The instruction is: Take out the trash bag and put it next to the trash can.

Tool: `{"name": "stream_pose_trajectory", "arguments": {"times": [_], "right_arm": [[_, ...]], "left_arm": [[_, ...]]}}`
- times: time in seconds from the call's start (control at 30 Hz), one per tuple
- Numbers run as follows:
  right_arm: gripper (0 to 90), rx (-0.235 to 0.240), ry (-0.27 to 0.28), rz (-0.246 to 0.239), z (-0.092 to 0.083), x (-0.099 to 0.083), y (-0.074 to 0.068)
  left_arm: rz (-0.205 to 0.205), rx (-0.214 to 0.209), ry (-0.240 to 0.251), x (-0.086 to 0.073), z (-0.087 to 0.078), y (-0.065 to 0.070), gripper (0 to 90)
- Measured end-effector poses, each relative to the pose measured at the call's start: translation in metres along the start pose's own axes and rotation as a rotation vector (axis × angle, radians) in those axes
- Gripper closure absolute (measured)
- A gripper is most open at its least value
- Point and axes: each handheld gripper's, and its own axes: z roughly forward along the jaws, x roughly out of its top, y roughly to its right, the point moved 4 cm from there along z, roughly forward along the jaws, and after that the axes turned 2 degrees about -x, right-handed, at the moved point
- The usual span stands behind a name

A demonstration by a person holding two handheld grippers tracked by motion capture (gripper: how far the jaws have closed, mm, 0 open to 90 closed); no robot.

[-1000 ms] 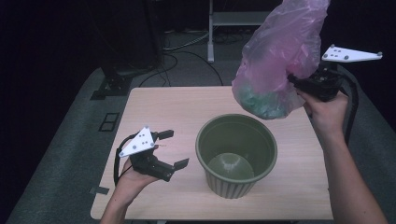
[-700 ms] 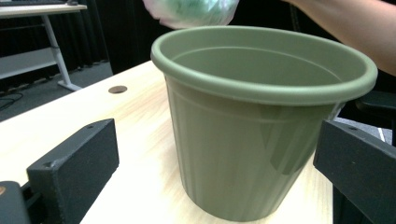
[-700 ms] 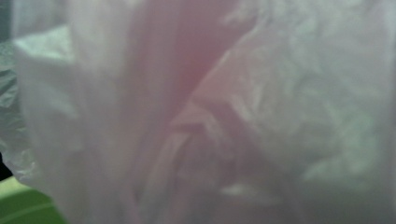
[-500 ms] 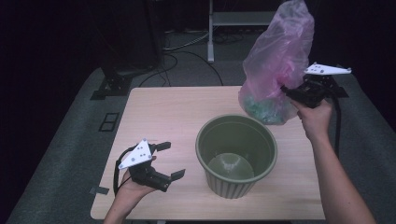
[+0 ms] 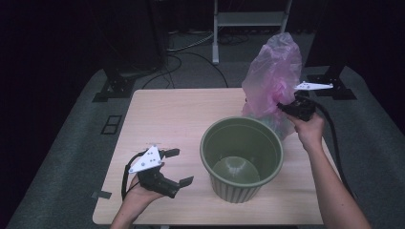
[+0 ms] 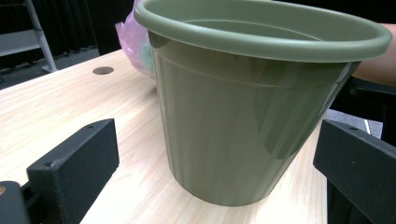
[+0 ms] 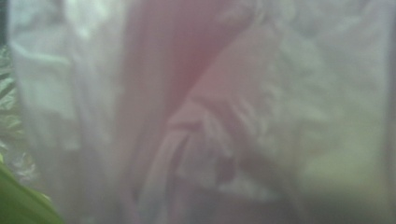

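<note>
Job: putting the pink bag [image 5: 271,78] into the green pot [image 5: 241,159], it seems.
Done: the bag is picked up and sits low by the pot's far right rim.
Left: the bag is not in the pot yet; the pot looks empty inside.
Bag: upper right of the high view, soft and puffy, with something green low inside. Its bottom looks to rest on or just above the table [image 5: 176,119], behind the pot. It also peeks out behind the pot, upper left of the left gripper view [image 6: 135,39].
Right gripper [image 5: 285,108]: right of the high view, jaws pinched tight on the bag's side.
Left gripper [image 5: 176,167]: lower left of the high view, jaws wide apart, holding nothing, pointing at the pot.
Pot: middle of the table, standing up, mouth open.
Edges: the bag and right gripper are near the table's right edge; the left hand is near the front edge.
Room: lots of bare table at the upper left; little room between bag and pot rim.
</note>
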Motion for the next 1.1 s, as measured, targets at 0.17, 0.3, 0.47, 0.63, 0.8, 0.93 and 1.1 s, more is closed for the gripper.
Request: {"name": "stream_pose_trajectory", "arguments": {"times": [0.17,0.3,0.47,0.63,0.8,0.93,1.1], "right_arm": [[41.2,-0.012,-0.015,0.019,-0.001,-0.011,0.005],[20.5,-0.011,-0.033,-0.004,-0.015,-0.020,0.003],[12.6,-0.092,-0.036,-0.053,-0.038,-0.030,0.001],[10.8,-0.065,0.005,-0.067,-0.063,-0.036,-0.001],[10.7,-0.059,0.021,-0.083,-0.084,-0.048,-0.009],[10.7,-0.061,0.028,-0.101,-0.099,-0.063,-0.016],[10.6,-0.063,0.041,-0.125,-0.117,-0.086,-0.024]], "left_arm": [[0.004,-0.003,-0.003,0.000,0.001,0.000,0.0],[0.001,-0.007,-0.004,-0.001,0.002,0.001,0.0],[0.004,-0.007,-0.010,-0.002,0.004,0.001,0.0],[-0.001,-0.003,-0.011,-0.003,0.004,0.001,0.0],[0.009,0.019,-0.037,-0.009,0.003,-0.002,0.0],[0.004,0.031,-0.056,-0.015,0.001,-0.006,0.0],[0.011,0.057,-0.081,-0.021,0.002,-0.010,0.0]]}}
